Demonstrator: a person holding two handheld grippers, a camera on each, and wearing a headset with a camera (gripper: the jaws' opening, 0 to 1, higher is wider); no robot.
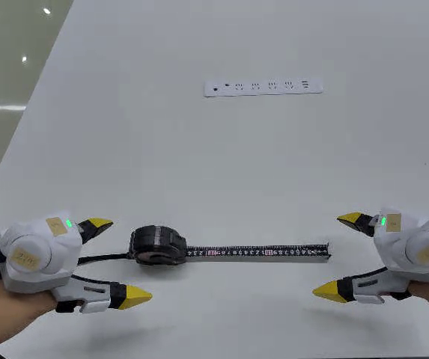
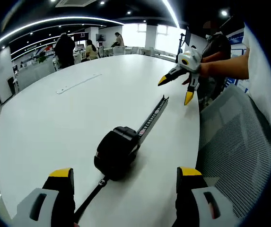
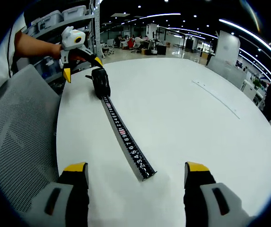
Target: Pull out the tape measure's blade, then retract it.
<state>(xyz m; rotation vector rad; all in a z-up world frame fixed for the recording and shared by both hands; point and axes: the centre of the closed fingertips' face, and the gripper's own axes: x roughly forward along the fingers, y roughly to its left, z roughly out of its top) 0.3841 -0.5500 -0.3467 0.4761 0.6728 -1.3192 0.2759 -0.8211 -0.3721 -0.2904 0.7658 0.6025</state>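
Holding our left hand-held gripper and right hand-held gripper wide open and empty, we had the case just beside the left, the blade running toward the right.

White table, black tape measure lying near the front edge, left of centre, its blade drawn out flat to the right, thin black strap trailing left from the case, white power strip far across, well apart.
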